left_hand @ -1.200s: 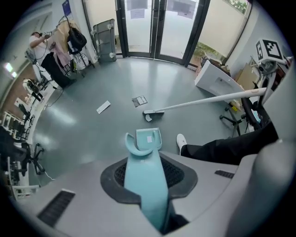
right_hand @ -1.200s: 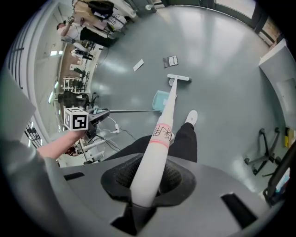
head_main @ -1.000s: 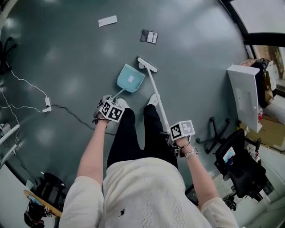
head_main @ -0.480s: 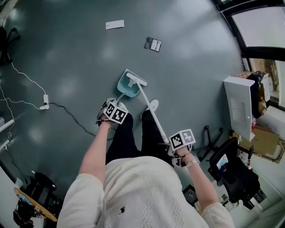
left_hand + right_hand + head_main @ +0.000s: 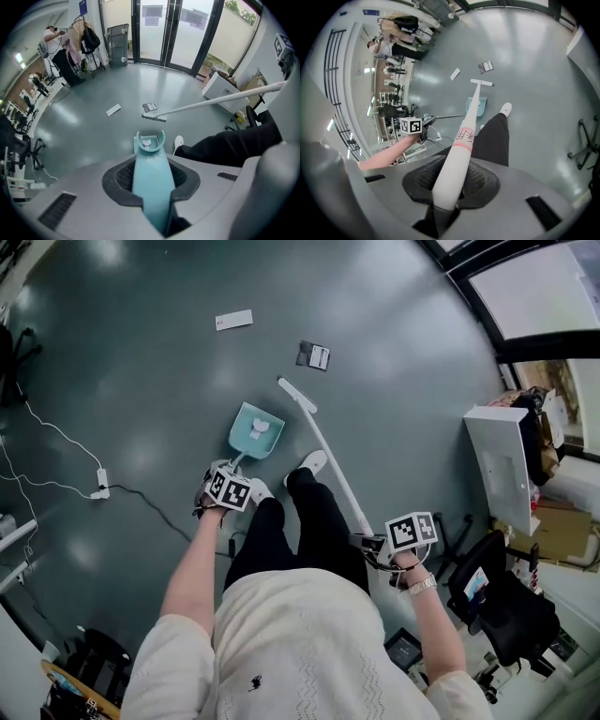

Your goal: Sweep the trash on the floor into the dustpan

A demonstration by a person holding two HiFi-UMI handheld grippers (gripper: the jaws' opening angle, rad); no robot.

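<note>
Teal dustpan [image 5: 246,439] pinched by left hand-held gripper [image 5: 152,185], white broom [image 5: 328,459] by right hand-held gripper [image 5: 449,187]

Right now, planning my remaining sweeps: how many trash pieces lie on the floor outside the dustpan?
2: a white paper strip beyond the dustpan, and a dark packet just past the broom head. Others may be hidden.

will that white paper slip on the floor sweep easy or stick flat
The white rectangular paper slip looks thin and light, so it probably slides easily on the glossy grey floor. Lying flat, it may slip under the white broom's head.
</note>
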